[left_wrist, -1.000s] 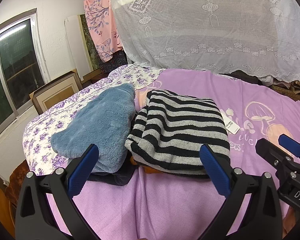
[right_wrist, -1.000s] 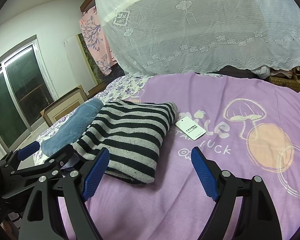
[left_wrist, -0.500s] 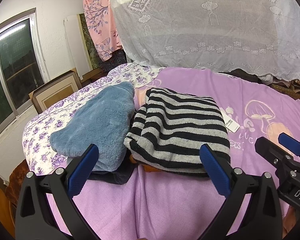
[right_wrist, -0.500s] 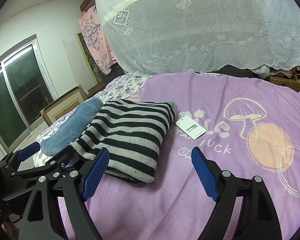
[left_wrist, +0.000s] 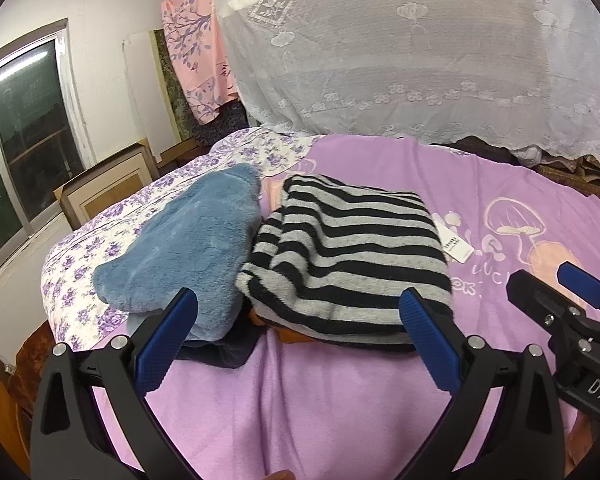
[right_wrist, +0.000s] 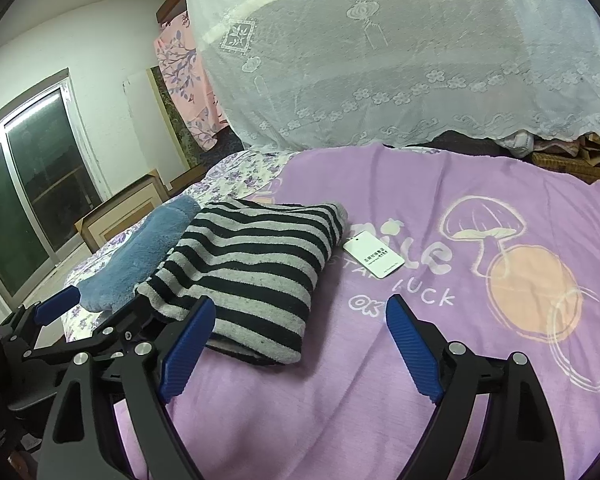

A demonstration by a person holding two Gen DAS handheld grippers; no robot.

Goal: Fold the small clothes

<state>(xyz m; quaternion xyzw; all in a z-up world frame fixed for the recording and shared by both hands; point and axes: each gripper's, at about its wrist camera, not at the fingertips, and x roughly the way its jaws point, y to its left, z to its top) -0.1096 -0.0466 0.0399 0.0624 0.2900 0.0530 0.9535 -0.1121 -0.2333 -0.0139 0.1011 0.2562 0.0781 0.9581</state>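
Observation:
A folded black-and-grey striped garment lies on the purple blanket, with a white tag at its right edge. It also shows in the right wrist view, with the tag. A folded blue fleece garment lies just left of it, and shows in the right wrist view. My left gripper is open and empty, short of both garments. My right gripper is open and empty, beside the striped garment's near right corner.
A dark and an orange cloth peek out under the garments. A white lace net hangs behind the bed. A flowered sheet covers the bed's left edge. A window and a wooden frame stand at the left.
Both grippers have stayed open and nearly still. The left wrist view has drifted very slightly; the garments have not moved.

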